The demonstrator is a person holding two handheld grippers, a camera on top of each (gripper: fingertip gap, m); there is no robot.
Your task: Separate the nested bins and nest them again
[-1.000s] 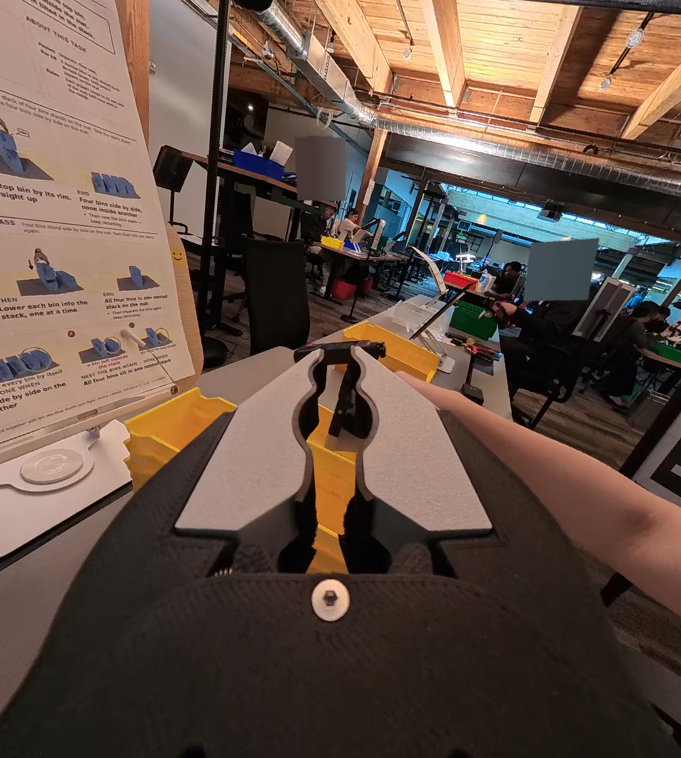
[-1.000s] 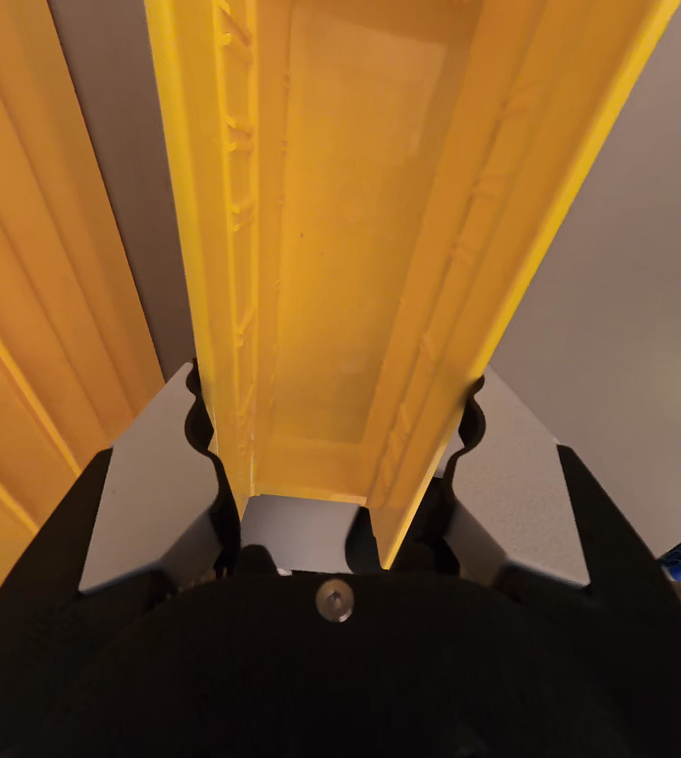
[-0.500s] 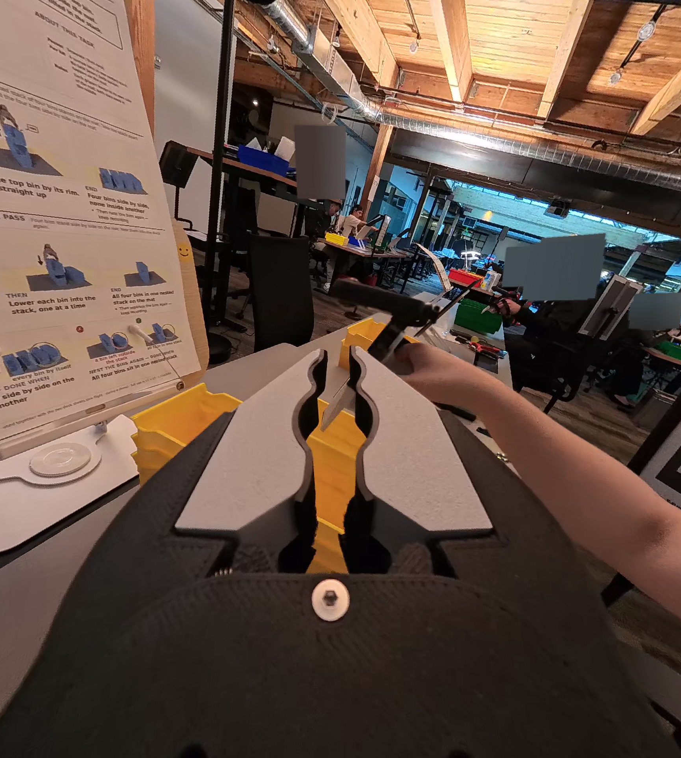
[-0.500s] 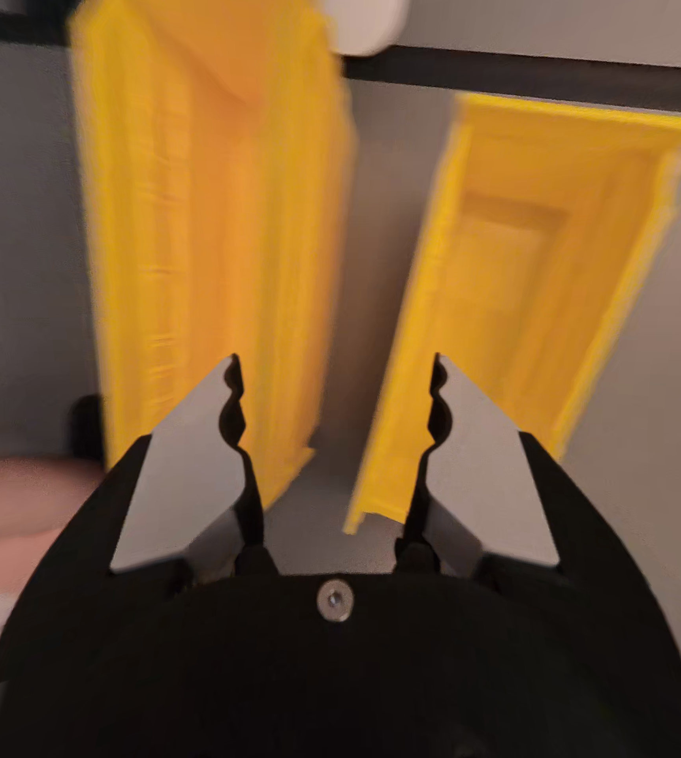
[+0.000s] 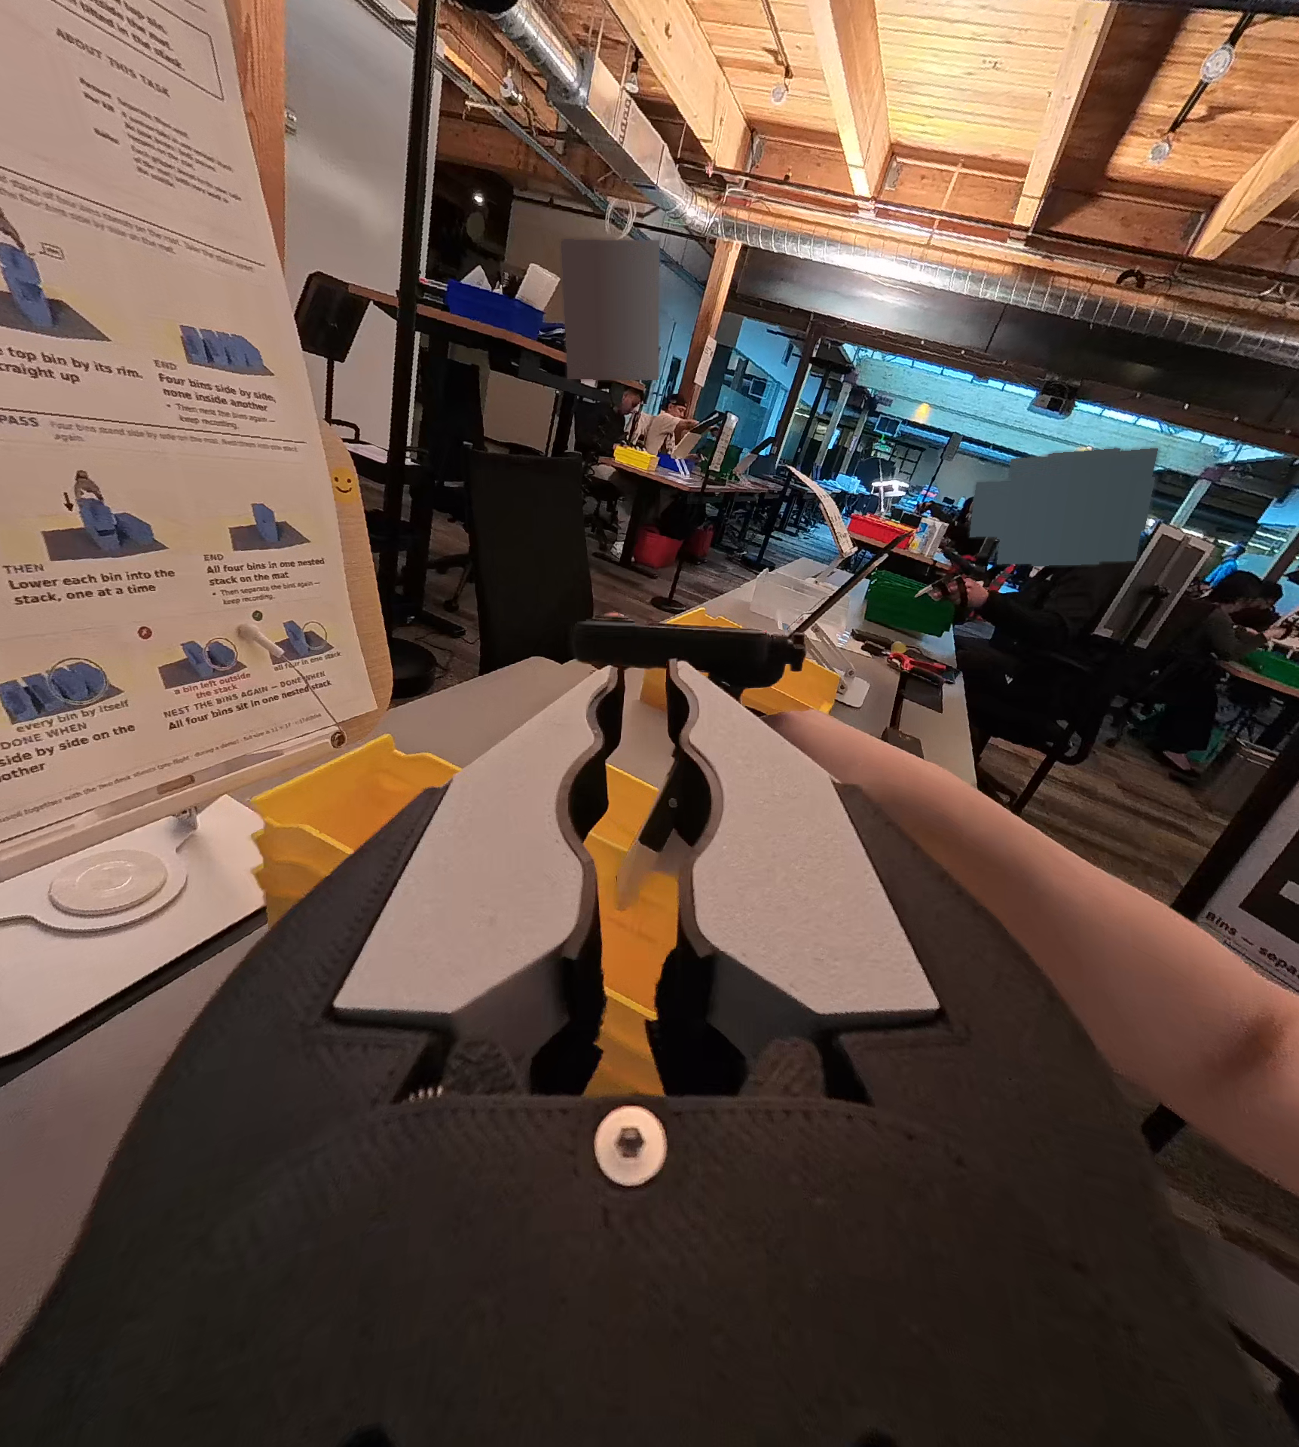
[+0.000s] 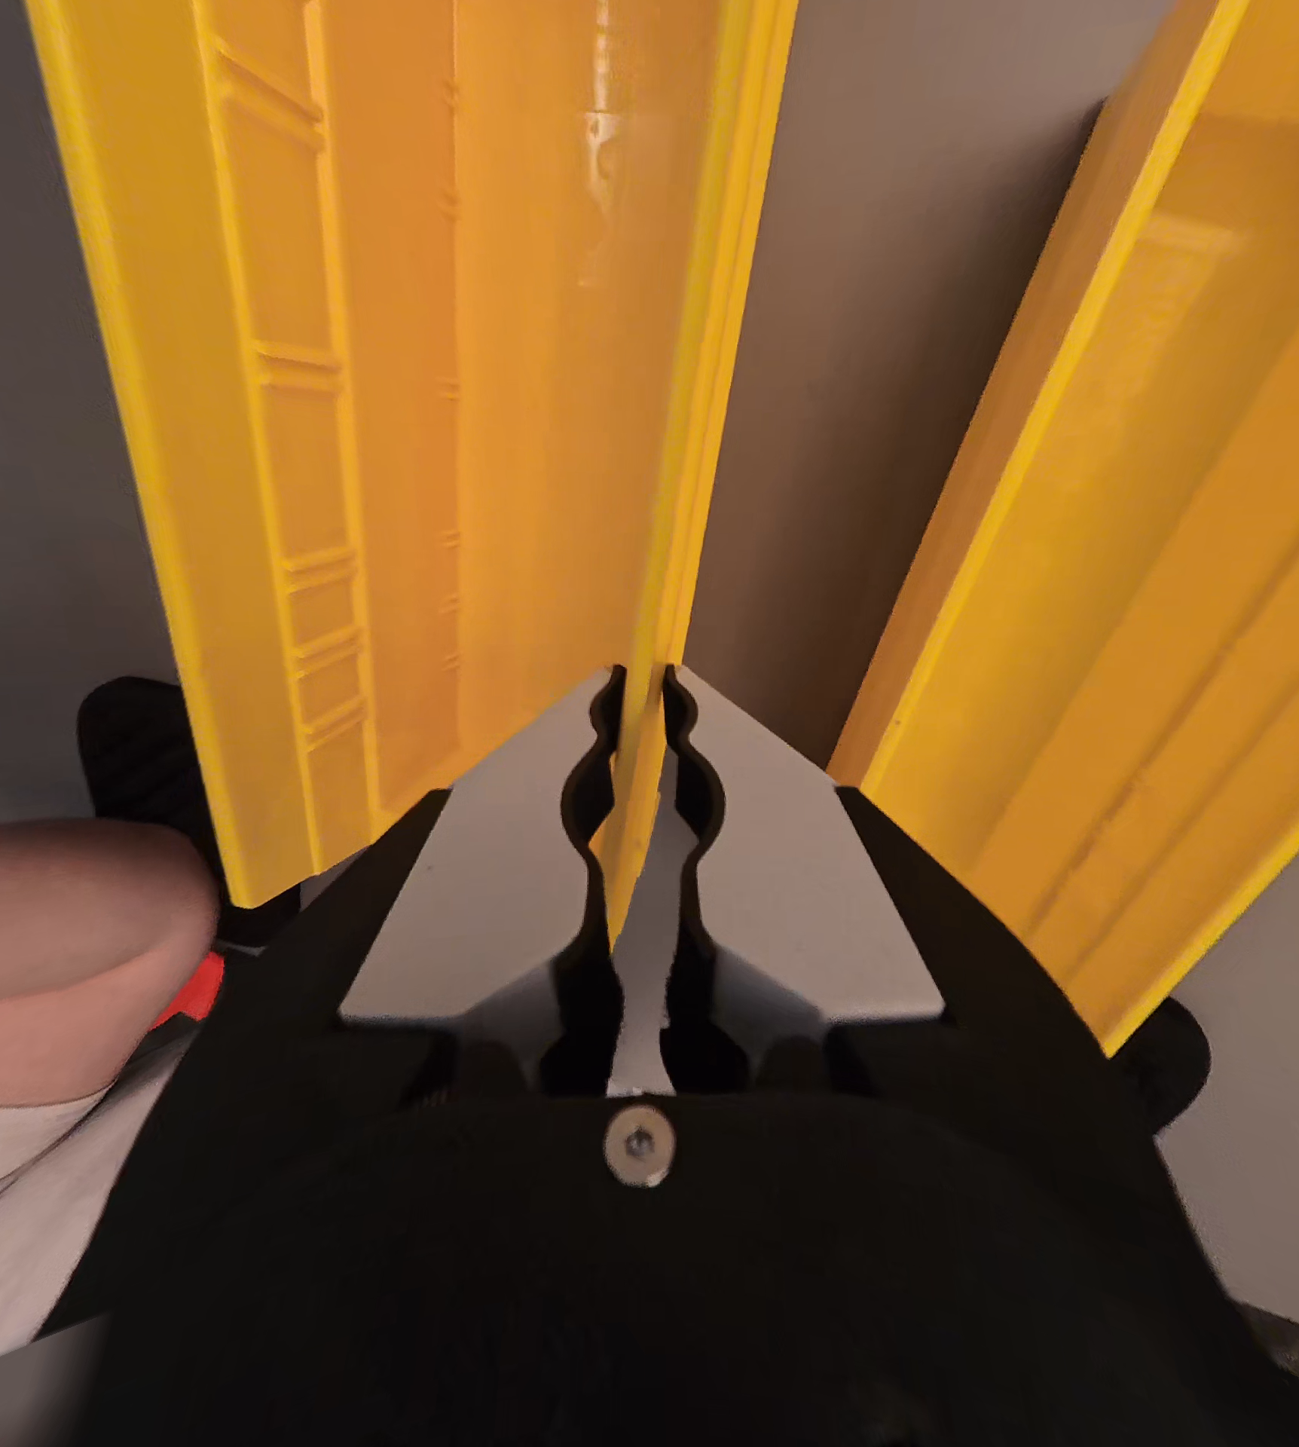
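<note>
Right tool [image 6: 640, 673] pinches stack [image 6: 411, 391] rim; left tool [image 5: 642, 677] pinches its near wall. Judged: separating; next, lift straight up.

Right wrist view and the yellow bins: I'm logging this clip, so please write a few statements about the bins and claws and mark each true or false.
1. The right claw is closed on the side wall of a yellow bin. True.
2. A second yellow bin lies to the right, apart from the first. True.
3. The bins are blue. False: they are yellow.
4. The left claw stands wide open. False: its fingers are nearly together, with the yellow stack below them.
5. An instruction sheet stands to the left of the stack. True.
</note>
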